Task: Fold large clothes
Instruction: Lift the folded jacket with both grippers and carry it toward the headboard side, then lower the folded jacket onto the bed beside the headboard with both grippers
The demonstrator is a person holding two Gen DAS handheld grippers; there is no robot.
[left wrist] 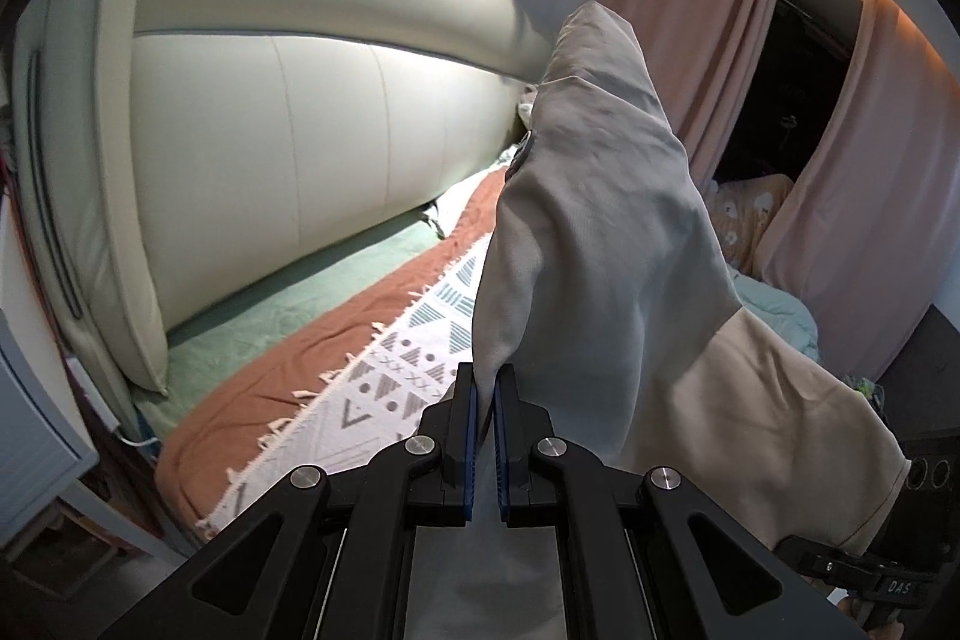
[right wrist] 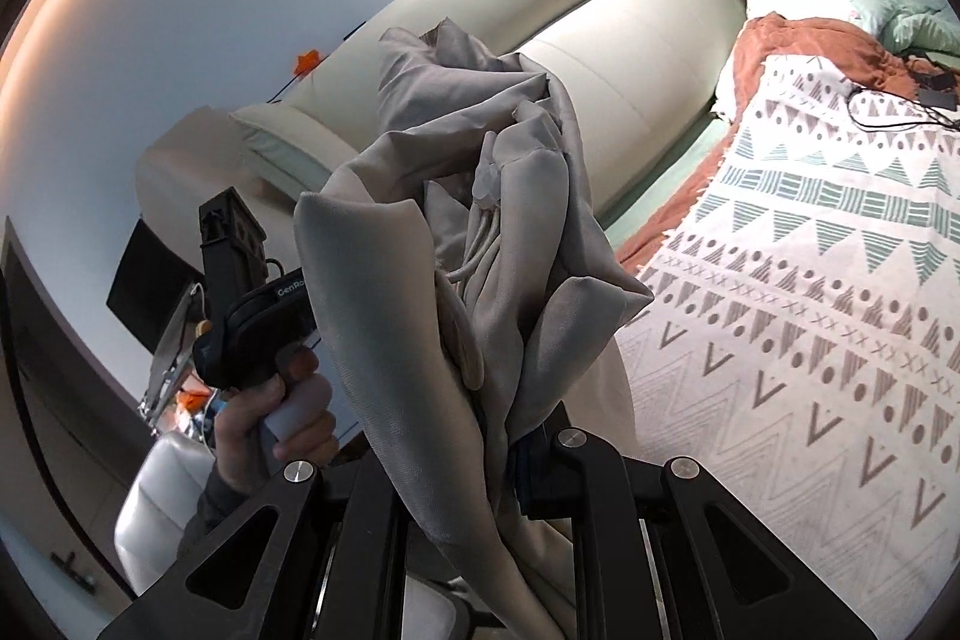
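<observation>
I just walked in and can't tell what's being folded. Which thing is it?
Start at the bed with the white patterned blanket. Held up above it is the grey garment, pinched in both the left gripper and right gripper. Unlike the bedding, it is plain, unpatterned and off the bed.

The grey garment (left wrist: 606, 244) is smooth matt cloth with a soft sheen, the left gripper (left wrist: 486, 400) is matt black plastic with ribbed blue pads (left wrist: 472, 436) and shiny metal rivets, and at nine o'clock the cream headboard (left wrist: 288, 124) looks like smooth leather.
</observation>
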